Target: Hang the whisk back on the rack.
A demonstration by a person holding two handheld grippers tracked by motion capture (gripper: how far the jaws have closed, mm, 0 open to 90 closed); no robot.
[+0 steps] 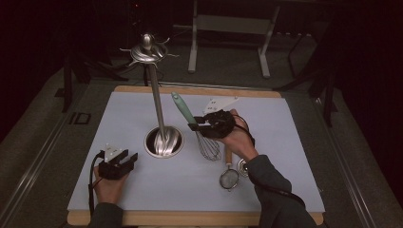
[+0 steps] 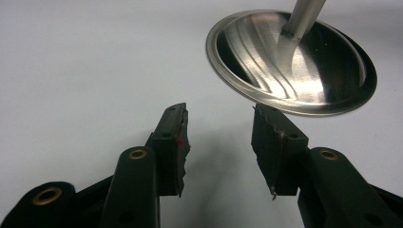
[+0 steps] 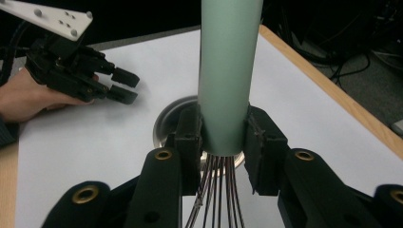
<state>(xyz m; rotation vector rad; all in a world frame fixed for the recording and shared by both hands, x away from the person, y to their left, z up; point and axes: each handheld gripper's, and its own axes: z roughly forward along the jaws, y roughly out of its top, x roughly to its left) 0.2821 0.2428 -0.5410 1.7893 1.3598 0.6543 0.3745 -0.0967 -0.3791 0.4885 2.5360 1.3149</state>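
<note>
A whisk with a pale green handle (image 1: 182, 107) and a wire head (image 1: 208, 147) is tilted over the white mat. My right gripper (image 1: 196, 125) is shut on the lower end of that handle; in the right gripper view its pads squeeze the green handle (image 3: 229, 71) just above the wires (image 3: 216, 190). A steel rack with a tall pole (image 1: 157, 102) rises from a round base (image 1: 164, 141) at the mat's middle. My left gripper (image 1: 129, 157) rests open at the front left, and in the left gripper view (image 2: 219, 135) nothing lies between its fingers, with the steel base (image 2: 290, 64) just beyond.
A small mesh strainer (image 1: 229, 178) with a wooden handle lies on the mat by my right wrist. The white mat (image 1: 119, 118) covers a wooden board (image 1: 190, 218). Hooks (image 1: 148, 50) ring the pole's top. A metal frame (image 1: 228, 28) stands behind the table.
</note>
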